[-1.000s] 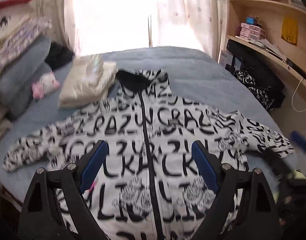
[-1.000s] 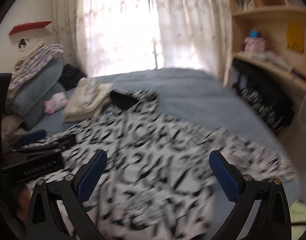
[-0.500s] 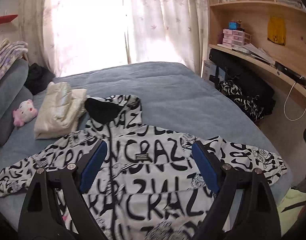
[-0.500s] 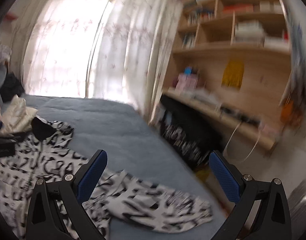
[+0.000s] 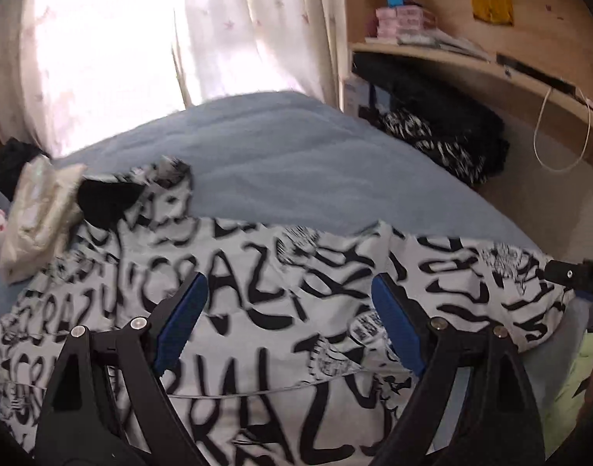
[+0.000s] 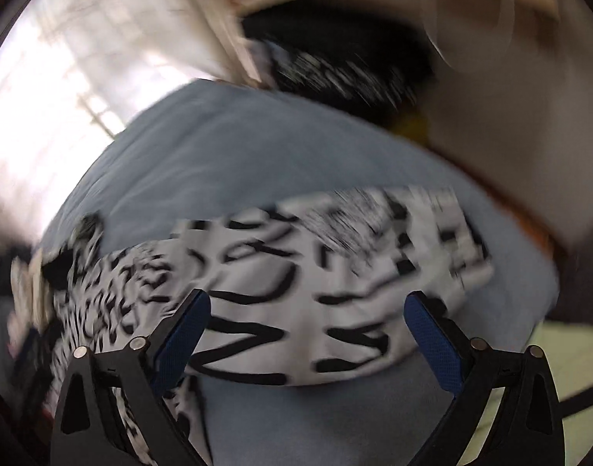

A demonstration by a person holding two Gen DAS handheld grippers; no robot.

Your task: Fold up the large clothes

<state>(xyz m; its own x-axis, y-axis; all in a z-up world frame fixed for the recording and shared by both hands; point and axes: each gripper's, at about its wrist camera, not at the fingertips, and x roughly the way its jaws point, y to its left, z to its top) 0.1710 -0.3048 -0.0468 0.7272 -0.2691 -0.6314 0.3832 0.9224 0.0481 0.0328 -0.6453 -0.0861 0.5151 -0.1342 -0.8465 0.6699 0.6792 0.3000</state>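
Note:
A white hooded jacket (image 5: 257, 310) with black lettering lies spread flat on the blue bed (image 5: 296, 163), hood toward the window. My left gripper (image 5: 288, 310) is open and empty above the jacket's chest. My right gripper (image 6: 304, 330) is open and empty just above the jacket's right sleeve (image 6: 335, 272); that view is blurred. Part of the right gripper (image 5: 576, 275) shows at the sleeve cuff in the left wrist view.
A folded cream garment (image 5: 36, 209) lies left of the hood. A dark clothes pile (image 5: 444, 136) sits under a wooden desk shelf (image 5: 471, 66) to the right of the bed. A yellow-green mat (image 6: 548, 349) lies on the floor by the bed corner.
Both grippers have swung right and down toward the jacket's right side. The right gripper now hovers over the right sleeve. Both stay open.

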